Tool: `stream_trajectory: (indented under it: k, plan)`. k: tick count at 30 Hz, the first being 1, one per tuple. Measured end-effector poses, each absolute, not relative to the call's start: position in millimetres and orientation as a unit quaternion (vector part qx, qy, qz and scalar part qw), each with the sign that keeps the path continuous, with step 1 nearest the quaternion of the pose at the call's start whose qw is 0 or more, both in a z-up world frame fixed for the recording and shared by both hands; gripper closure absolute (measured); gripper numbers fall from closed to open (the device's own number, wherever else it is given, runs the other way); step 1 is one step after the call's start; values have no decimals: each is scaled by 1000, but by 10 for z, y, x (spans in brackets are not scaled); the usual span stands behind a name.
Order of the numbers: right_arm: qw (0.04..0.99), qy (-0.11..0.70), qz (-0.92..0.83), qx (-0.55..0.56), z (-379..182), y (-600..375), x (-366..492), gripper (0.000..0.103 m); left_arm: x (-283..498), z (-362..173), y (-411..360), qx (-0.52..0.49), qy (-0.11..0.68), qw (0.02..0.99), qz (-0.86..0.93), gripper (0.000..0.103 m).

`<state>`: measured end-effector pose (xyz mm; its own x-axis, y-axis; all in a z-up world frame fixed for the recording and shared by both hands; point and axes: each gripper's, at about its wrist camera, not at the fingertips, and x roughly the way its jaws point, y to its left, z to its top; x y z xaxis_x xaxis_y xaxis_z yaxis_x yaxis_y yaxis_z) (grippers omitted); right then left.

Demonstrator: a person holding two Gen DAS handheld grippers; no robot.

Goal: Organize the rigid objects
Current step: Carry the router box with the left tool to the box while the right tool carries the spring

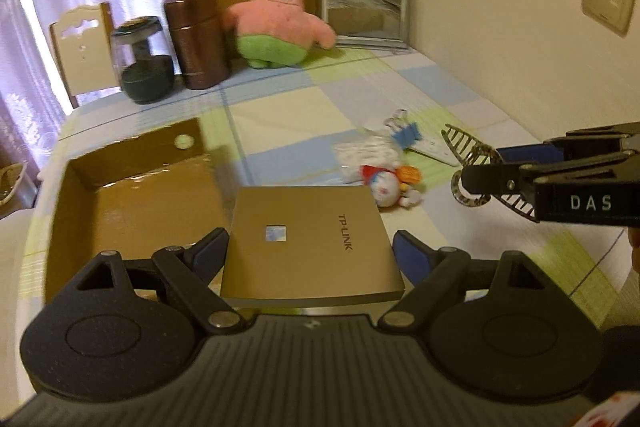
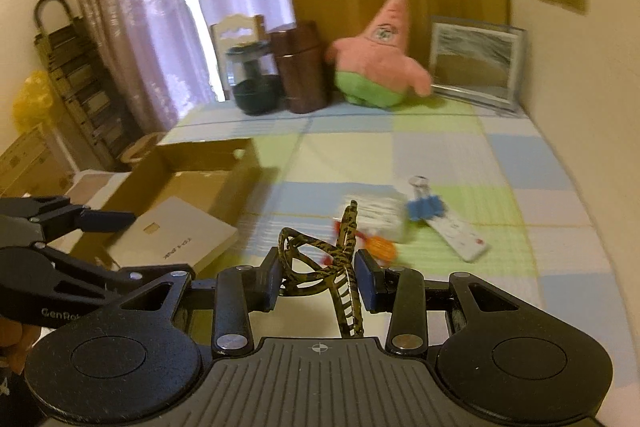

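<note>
Above the checked cloth (image 1: 360, 99), left gripper (image 1: 310, 251) clamps flat router (image 1: 312, 247) (matte); right gripper (image 2: 320, 279) pinches mottled claw clip (image 2: 324, 259)

"TP-LINK" is showing in dark letters on the flat, square, beige plastic router box (image 1: 308, 247). White letters "DAS" are reading across the black right claw (image 1: 478, 173) body, and "GenRob", cut off, is showing on the black left claw (image 2: 116, 227).

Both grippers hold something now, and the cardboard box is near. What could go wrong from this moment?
1. The left gripper holds the flat TP-LINK box only by its side edges, so it might tilt or slip out.
2. The right gripper clamps an openwork hair claw; the thin prongs could twist loose.
3. The cardboard box sits at the table's edge, so a hard drop could push it.
</note>
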<state>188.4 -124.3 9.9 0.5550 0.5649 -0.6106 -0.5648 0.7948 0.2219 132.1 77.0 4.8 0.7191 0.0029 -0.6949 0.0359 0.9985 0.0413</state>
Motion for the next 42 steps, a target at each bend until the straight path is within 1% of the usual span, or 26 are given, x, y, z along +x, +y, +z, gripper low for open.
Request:
stream_trajectory:
  k: [11,22,35,42]
  plan:
    - [855,349,382,-28,137,-375,1766,67,1113,111,1539,27,376,925,39,17]
    - [829,364,422,-49,-26,341,1789,68,1051,54,2271,20,381,921,81,17]
    - [822,372,427,-59,-202,847,2037,68,1365,-93,2729,10,389,918,75,17]
    - [820,378,425,-61,-313,1009,2175,67,1521,-224,2825,-1,394,916,70,17]
